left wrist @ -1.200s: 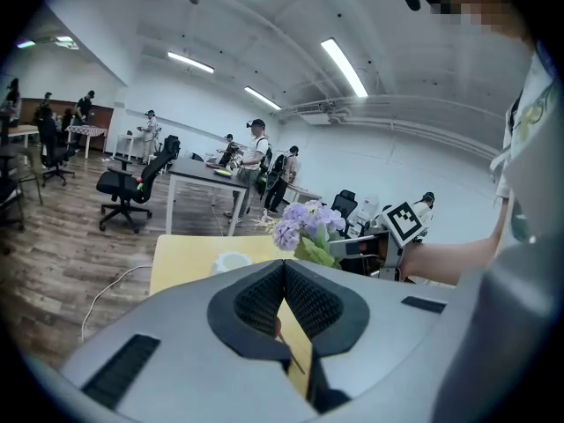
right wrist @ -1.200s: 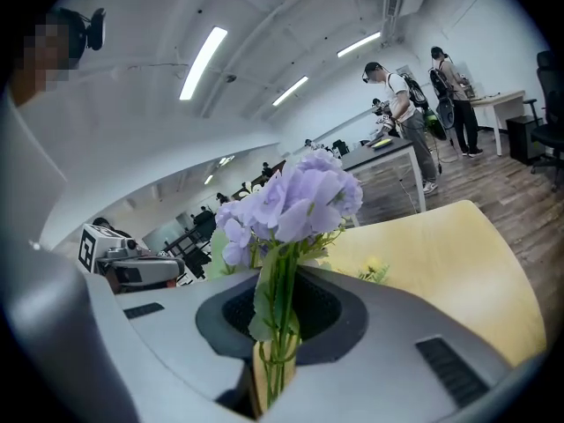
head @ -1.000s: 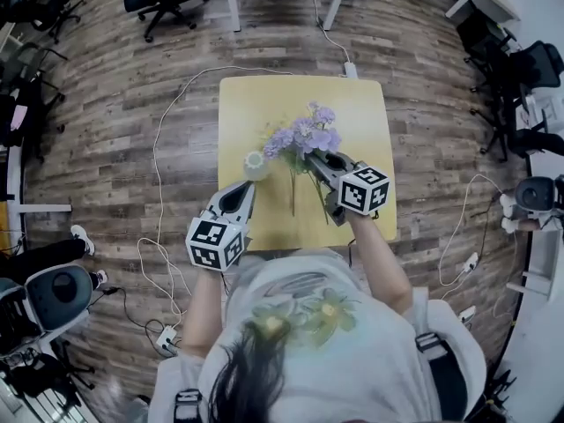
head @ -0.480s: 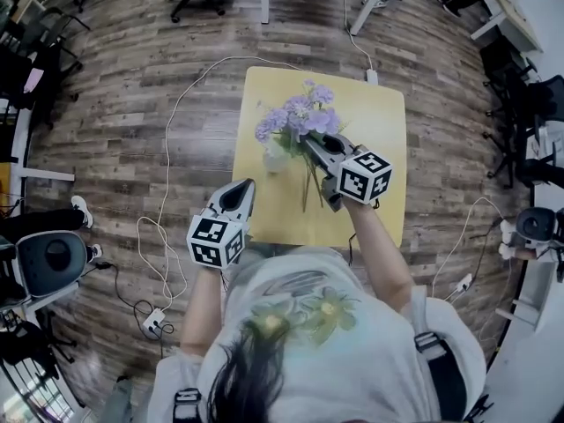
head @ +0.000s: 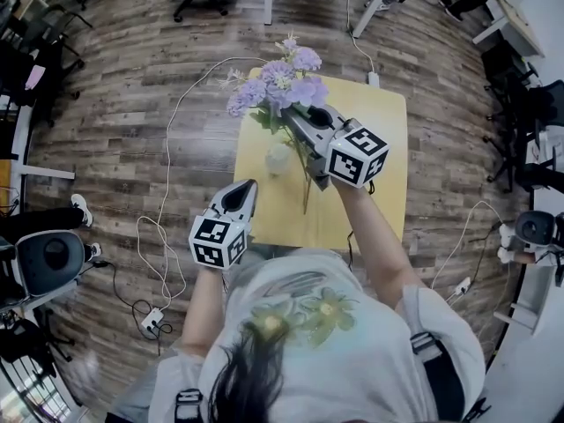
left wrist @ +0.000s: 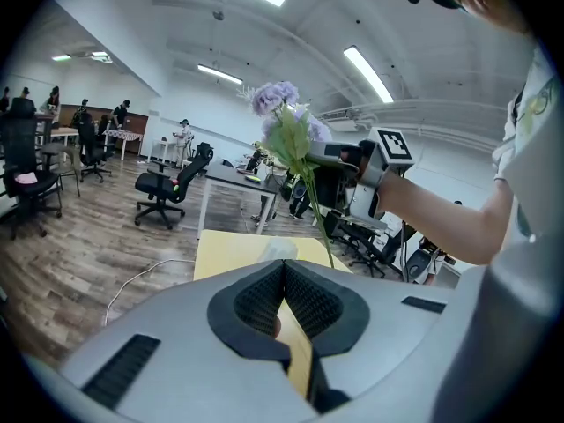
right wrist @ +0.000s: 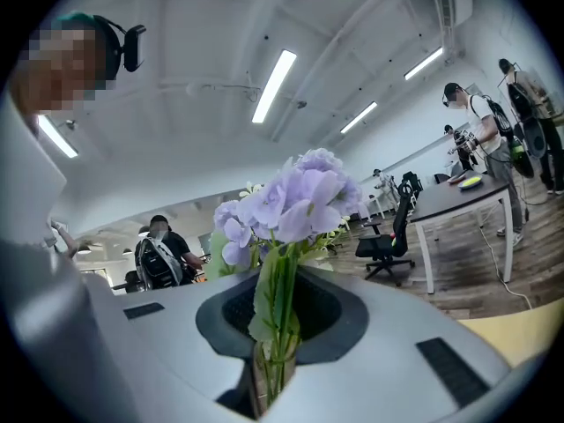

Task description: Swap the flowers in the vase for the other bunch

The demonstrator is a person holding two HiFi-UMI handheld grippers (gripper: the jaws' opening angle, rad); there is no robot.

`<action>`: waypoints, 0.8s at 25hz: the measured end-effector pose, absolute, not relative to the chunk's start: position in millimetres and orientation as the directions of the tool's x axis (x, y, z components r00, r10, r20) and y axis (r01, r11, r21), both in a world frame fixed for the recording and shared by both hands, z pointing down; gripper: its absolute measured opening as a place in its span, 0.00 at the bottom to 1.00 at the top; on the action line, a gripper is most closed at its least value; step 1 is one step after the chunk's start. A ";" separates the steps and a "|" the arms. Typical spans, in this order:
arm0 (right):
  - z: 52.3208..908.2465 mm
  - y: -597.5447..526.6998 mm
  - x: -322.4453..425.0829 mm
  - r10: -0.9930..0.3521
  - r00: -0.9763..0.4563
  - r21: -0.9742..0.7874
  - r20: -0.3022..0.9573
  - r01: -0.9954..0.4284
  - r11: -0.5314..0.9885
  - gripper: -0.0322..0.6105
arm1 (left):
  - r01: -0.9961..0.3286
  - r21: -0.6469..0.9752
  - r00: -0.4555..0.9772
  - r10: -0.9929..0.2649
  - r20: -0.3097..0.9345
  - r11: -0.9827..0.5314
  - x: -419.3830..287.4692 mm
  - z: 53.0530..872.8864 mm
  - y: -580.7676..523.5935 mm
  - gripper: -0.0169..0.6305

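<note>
Yellow table (head: 388, 183), wood floor (head: 132, 104); right gripper (head: 293, 118) clamps purple flowers (head: 284, 86); left gripper (head: 244, 189) closed.

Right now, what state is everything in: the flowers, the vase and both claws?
purple flowers: lifted off the table, stems hanging down, clamped in the right claw.
vase: standing on the table, no flowers in it.
right claw: shut on the flower stems, above the table.
left claw: shut, nothing between its jaws.
</note>
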State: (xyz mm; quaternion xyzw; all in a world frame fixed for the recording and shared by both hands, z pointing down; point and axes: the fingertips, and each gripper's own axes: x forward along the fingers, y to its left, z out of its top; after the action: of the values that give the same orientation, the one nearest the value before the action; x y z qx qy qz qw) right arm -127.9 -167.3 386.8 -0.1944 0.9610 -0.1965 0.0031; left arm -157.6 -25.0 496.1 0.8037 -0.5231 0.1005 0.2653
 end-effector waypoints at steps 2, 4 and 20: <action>374.5 -174.4 -139.8 -0.372 -0.927 -0.371 0.044 -0.361 0.855 0.15 | -0.893 0.325 0.433 -0.786 0.440 -0.310 -162.9 495.2 -29.7 0.05; 363.4 -182.8 -154.1 -0.371 -0.928 -0.363 0.020 -0.353 0.863 0.15 | -0.892 0.329 0.434 -0.787 0.439 -0.309 -171.1 493.8 -36.5 0.05; 344.2 -166.1 -178.3 -0.370 -0.916 -0.253 -0.153 -0.325 0.911 0.15 | -0.894 0.337 0.425 -0.796 0.431 -0.295 -167.5 518.0 -12.4 0.05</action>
State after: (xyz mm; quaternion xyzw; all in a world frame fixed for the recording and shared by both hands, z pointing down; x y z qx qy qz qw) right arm -178.3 -166.1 344.2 -0.1786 0.9725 -0.1118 0.0994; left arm -167.5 -12.4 518.0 0.7996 -0.5284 0.0906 0.2706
